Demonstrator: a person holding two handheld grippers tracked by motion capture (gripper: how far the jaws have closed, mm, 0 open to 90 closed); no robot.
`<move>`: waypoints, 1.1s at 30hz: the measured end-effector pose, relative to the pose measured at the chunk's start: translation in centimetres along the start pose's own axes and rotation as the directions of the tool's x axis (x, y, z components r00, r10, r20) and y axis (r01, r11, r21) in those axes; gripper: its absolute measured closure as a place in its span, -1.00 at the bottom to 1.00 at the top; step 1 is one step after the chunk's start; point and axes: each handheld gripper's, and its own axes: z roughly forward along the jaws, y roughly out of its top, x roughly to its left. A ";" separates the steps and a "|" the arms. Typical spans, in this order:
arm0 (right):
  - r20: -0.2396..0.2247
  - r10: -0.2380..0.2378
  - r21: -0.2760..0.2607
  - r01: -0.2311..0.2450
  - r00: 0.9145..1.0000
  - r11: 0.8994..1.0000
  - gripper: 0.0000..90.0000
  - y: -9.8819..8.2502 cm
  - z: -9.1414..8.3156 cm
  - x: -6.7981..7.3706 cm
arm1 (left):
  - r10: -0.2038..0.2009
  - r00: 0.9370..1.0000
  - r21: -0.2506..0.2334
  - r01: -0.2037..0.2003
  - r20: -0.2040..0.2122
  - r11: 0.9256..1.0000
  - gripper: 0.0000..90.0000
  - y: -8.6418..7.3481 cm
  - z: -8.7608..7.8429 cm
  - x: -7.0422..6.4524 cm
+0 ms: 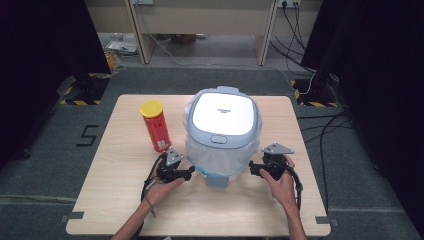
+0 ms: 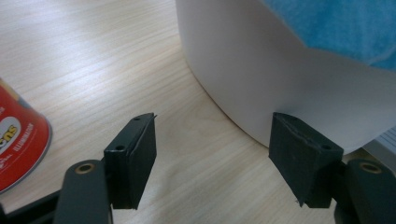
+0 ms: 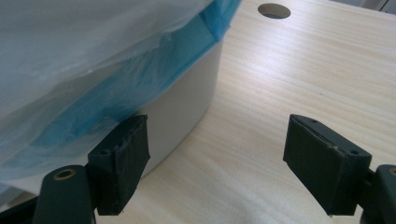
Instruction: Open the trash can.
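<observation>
Nearest, two black grippers rest on the pale wood-grain table. The left gripper and the right gripper each show flat, blocky jaws standing wide apart with bare table between them, holding nothing. Between them at mid-table sits one rounded white bin, upright, draped in translucent plastic with blue lining. Farther left stands one upright red cylindrical can with a yellow lid.

— What's the bin between my grippers made of?

— Smooth white plastic, lid slightly glossy, with a thin, crinkled, translucent plastic bag over its blue rim.

— And under my jaws?

— Pale matt wood-grain table. My pads are matt black rubber, edges roughened. Left of my left gripper, a glossy red can.
</observation>
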 end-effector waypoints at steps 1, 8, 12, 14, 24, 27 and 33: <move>-0.005 0.016 -0.003 -0.016 1.000 1.000 -0.50 0.0 0.1 -0.2 | -0.003 1.000 -0.004 0.003 0.006 1.000 -0.29 0.1 0.1 -0.1; -0.012 0.047 -0.019 -0.048 0.999 0.999 -0.50 -0.1 0.6 -1.0 | 0.009 1.000 0.003 -0.009 0.004 1.000 -0.30 0.4 0.4 -0.4; -0.001 0.045 -0.011 -0.045 0.999 0.999 -0.48 0.3 0.7 -1.8 | 0.009 1.000 -0.001 -0.009 0.017 1.000 -0.31 0.6 0.8 -0.9; 0.006 0.046 -0.008 -0.046 0.999 0.999 -0.49 0.4 0.7 -1.9 | 0.015 1.000 0.000 -0.015 0.017 1.000 -0.34 0.6 0.9 -1.0; 0.023 0.072 -0.009 -0.072 0.997 0.997 -0.56 -2.3 -2.6 0.8 | 0.060 0.998 0.017 -0.060 -0.005 0.998 -0.44 -0.3 -1.5 0.6; -0.004 0.056 -0.014 -0.056 0.998 0.998 -0.56 -3.3 -3.6 2.3 | 0.052 0.999 0.027 -0.051 -0.017 0.998 -0.44 -1.2 -2.4 1.5; -0.082 0.010 -0.028 -0.013 0.997 1.000 -0.55 -4.2 -4.7 4.8 | 0.014 0.998 0.060 -0.010 -0.054 0.998 -0.45 -3.7 -3.9 3.9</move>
